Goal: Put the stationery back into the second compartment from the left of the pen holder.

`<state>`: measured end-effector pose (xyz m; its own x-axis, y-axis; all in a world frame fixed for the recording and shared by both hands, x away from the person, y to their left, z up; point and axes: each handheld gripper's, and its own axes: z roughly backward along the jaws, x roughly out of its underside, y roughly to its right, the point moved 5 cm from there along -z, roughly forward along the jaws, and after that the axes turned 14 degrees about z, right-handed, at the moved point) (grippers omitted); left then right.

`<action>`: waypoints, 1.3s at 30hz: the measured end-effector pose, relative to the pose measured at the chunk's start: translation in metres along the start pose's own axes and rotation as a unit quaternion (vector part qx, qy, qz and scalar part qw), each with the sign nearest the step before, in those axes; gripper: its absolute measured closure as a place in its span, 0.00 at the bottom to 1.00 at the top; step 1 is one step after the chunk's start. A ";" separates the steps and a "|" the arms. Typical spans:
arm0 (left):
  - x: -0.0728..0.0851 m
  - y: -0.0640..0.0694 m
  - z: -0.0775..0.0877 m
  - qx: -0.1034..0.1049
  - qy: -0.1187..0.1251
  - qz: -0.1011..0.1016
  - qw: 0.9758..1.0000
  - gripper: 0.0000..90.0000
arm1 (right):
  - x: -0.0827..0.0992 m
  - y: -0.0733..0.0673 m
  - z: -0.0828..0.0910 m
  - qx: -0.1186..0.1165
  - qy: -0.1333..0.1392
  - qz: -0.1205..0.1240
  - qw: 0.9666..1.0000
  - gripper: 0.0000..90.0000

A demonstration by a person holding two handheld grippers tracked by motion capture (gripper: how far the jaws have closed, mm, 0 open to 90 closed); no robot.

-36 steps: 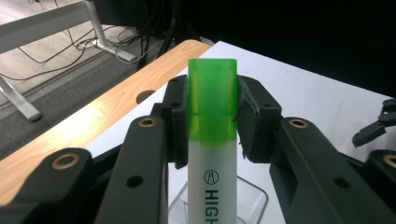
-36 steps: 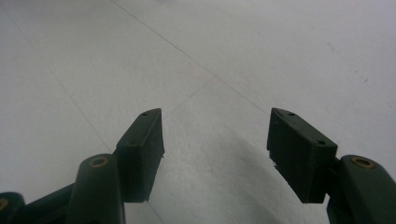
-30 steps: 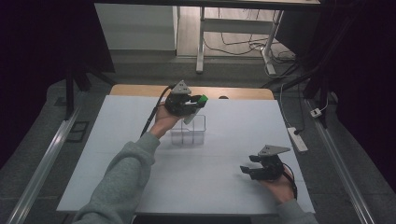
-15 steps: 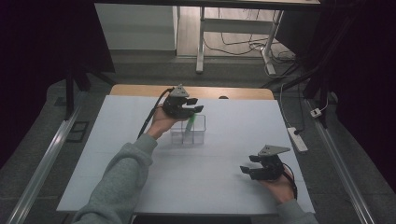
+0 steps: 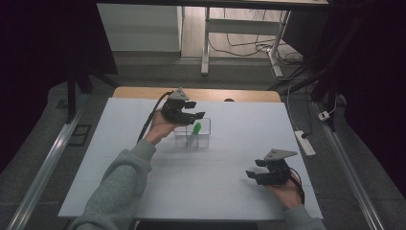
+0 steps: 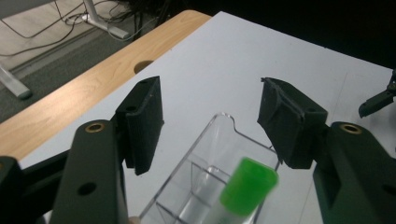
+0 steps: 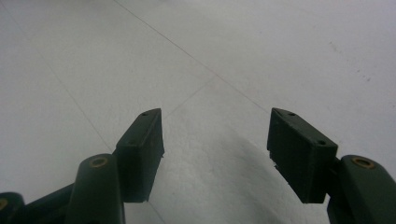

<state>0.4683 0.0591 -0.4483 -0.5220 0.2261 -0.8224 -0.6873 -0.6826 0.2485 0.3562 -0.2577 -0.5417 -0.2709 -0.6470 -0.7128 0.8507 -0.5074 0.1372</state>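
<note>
Nearest the person, the right tool (image 5: 256,168) rests low over the near right part of the white bench (image 5: 225,187), held in the right hand (image 5: 287,188), its grey three-cornered plate on top. Its jaws stand spread with nothing between them; in the right gripper view they frame only bare white bench surface (image 7: 219,70).

Farther in, a grey sleeve (image 5: 119,187) runs up from the bottom left to the left hand (image 5: 160,128), which holds the left tool (image 5: 195,109) above the middle of the bench, a black cable trailing from it toward the left. Its jaws have just been opening and now stand spread, touching nothing.

Just below and ahead of that tool sits a clear plastic rack (image 5: 203,139) with divided compartments. A tube with a green cap (image 5: 195,129) stands in it, tilted, the cap leaning up toward the tool. In the left gripper view the green cap (image 6: 247,185) lies low between the two jaws but clear of both pads, and the clear rack (image 6: 205,154) shows its curved rim and inner dividers. Which compartment holds the tube I cannot tell.

Beyond the rack the white surface ends at a wooden strip (image 5: 143,92) along the far edge, with a round hole in it. Past that are a grey floor, metal legs and loose cables.
</note>
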 end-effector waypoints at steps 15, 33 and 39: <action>0.040 -0.008 0.044 -0.023 -0.016 0.010 1.000 0.41 | -0.001 0.000 0.001 0.003 0.003 0.001 1.000 0.40; 0.110 -0.009 0.094 -0.047 -0.038 0.032 0.998 0.38 | 0.000 0.003 0.005 0.009 0.005 -0.002 1.000 0.40; 0.141 -0.010 0.108 -0.051 -0.046 0.048 0.996 0.36 | 0.002 0.005 0.007 0.011 0.006 -0.006 1.000 0.40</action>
<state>0.3470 0.1729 -0.5109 -0.6298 0.2165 -0.7460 -0.5799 -0.7700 0.2661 0.3570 -0.2655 -0.5377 -0.2758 -0.6337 -0.7227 0.8369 -0.5281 0.1437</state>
